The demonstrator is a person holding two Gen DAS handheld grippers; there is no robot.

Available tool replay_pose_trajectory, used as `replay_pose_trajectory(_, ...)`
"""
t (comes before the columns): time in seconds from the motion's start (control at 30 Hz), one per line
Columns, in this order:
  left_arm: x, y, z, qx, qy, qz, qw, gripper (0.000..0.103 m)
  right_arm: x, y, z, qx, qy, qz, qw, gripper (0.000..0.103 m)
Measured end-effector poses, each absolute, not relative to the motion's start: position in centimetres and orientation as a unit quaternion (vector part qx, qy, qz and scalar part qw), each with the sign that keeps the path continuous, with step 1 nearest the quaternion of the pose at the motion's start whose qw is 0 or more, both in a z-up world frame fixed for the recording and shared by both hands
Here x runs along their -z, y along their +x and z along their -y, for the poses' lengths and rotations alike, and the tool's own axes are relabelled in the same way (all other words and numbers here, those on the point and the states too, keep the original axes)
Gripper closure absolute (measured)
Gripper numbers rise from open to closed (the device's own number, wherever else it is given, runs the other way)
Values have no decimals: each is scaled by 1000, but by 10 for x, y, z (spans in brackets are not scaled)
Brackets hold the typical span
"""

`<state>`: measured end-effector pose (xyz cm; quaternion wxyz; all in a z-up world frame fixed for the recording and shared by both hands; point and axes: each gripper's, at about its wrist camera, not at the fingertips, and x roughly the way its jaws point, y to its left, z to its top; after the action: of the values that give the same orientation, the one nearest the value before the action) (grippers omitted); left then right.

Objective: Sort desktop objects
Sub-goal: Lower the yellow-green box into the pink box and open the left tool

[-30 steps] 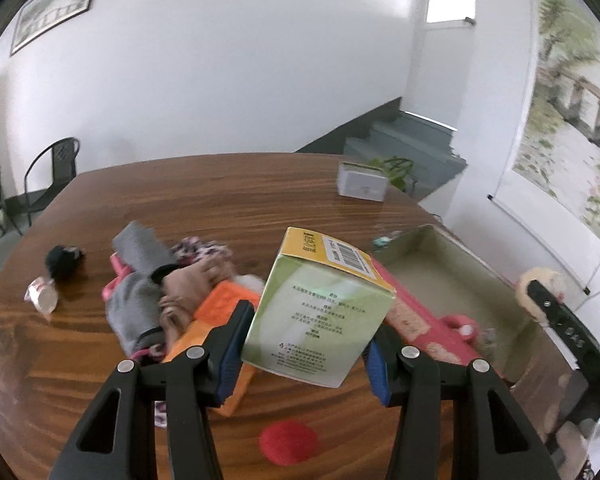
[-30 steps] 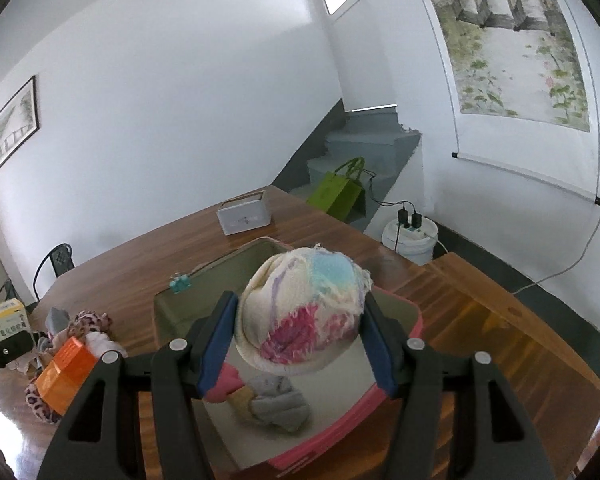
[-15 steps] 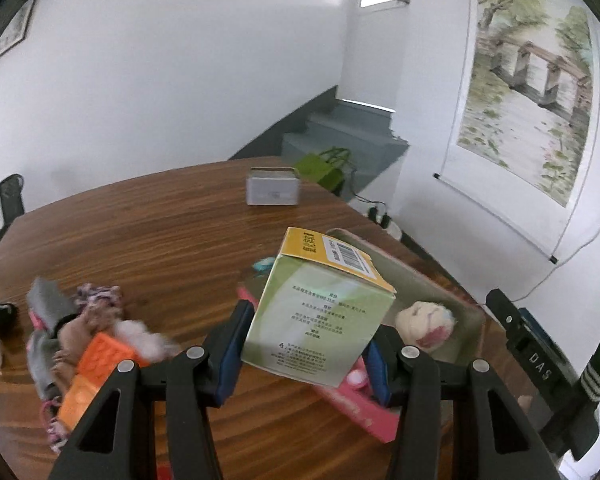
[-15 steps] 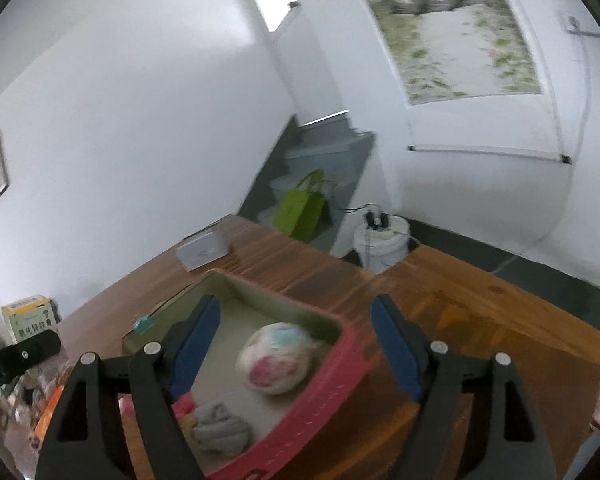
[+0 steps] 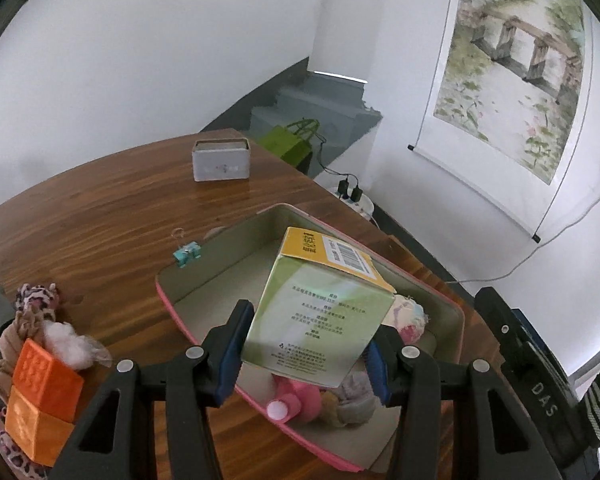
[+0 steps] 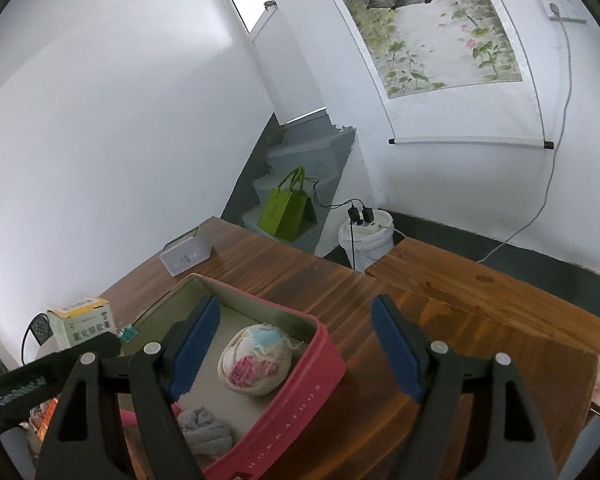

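Observation:
My left gripper (image 5: 306, 350) is shut on a green and yellow carton (image 5: 320, 312) and holds it above the pink tin box (image 5: 172, 300). The carton also shows at the left of the right wrist view (image 6: 82, 322). My right gripper (image 6: 296, 346) is open and empty above the box's right rim (image 6: 324, 364). Inside the box lie a multicoloured rolled cloth ball (image 6: 256, 364), a grey sock roll (image 6: 206, 430) and a pink bottle (image 5: 296, 398).
A pile of socks with orange blocks (image 5: 40, 392) and a white tuft lies at the table's left. A teal binder clip (image 5: 186, 254) sits by the box. A grey tin (image 5: 220, 160) stands at the far edge. A green bag (image 6: 286, 210) and white bucket (image 6: 366, 236) are on the floor.
My left gripper has carried the carton rightward from the pile to above the box. My right gripper opened, dropped the cloth ball into the box and pulled back to the right.

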<state>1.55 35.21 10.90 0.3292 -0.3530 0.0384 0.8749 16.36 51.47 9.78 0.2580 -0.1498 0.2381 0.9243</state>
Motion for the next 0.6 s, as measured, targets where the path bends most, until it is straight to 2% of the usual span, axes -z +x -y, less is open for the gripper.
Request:
replay_pose_trajectory(0.07, -107, 13, -353, -871, -362, -35, 330, 36, -98, 164, -514, -925, -148, -236, 258, 22)
replay_pose_trajectory(0.1, -105, 11, -351, -870, -367, -27, 327, 14, -99, 164, -513, -925, -148, -234, 259, 22)
replay_pose_trajectory(0.13, -106, 10, -347, -872, -365, -17, 325, 7, -99, 164, -512, -926, -147, -233, 258, 22)
replay_pose_trajectory(0.3, -110, 7, -335, -878, -359, 5, 316, 7, -99, 165, -511, -927, -146, -230, 260, 22)
replay_pose_trajectory(0.6, -112, 15, -329, -889, -342, -15, 306, 7, -102, 167, -503, -932, -134, -212, 262, 22)
